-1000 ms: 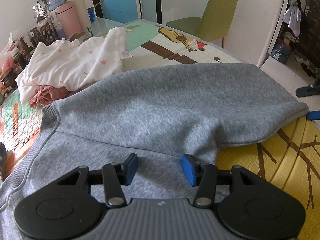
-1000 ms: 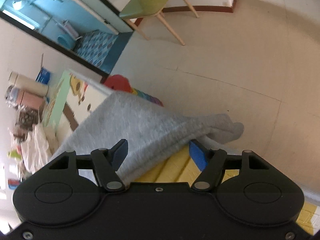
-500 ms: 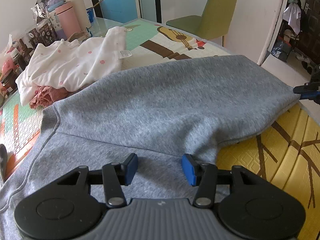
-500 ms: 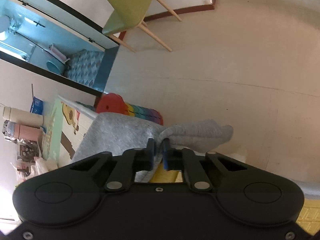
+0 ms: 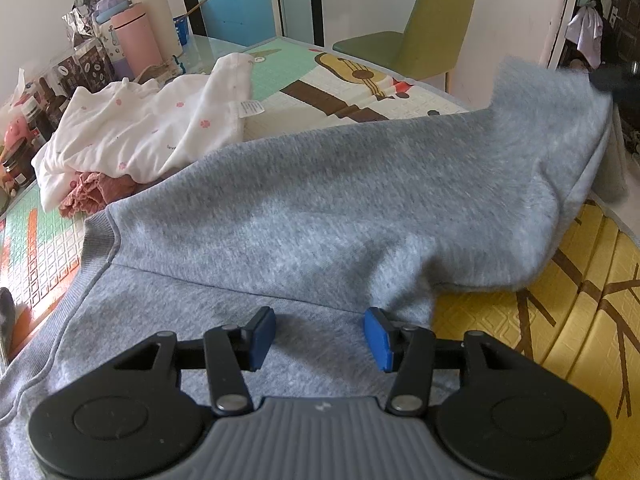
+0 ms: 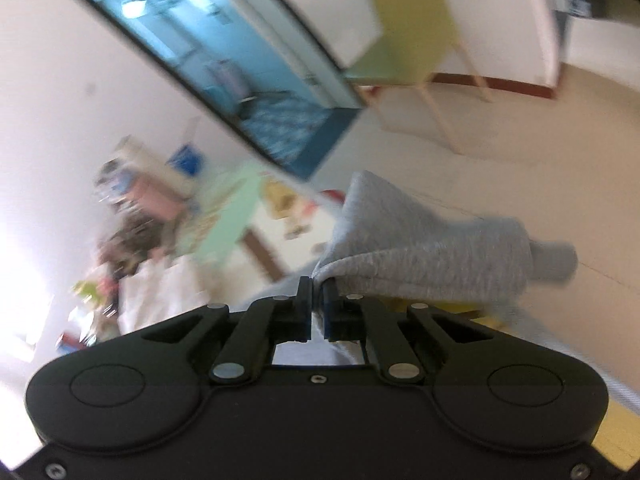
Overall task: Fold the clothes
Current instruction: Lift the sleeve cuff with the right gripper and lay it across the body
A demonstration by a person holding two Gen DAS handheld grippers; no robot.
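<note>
A grey sweatshirt (image 5: 328,216) lies spread on a play mat on the table. My left gripper (image 5: 320,334) is open and rests low over the sweatshirt's body, just below the shoulder seam. My right gripper (image 6: 317,304) is shut on the sweatshirt's sleeve (image 6: 420,248) and holds it lifted off the table edge; the cuff hangs to the right. In the left wrist view the raised sleeve end (image 5: 544,92) stands up at the far right, with the right gripper blurred beside it.
A pile of white flowered and pink clothes (image 5: 144,136) lies at the back left. Bottles and jars (image 5: 136,36) stand behind it. A green chair (image 5: 420,36) stands beyond the table. The yellow mat (image 5: 560,320) reaches the right table edge.
My right gripper closed on the sleeve and has lifted it up and inward over the table. The left gripper has not moved.
</note>
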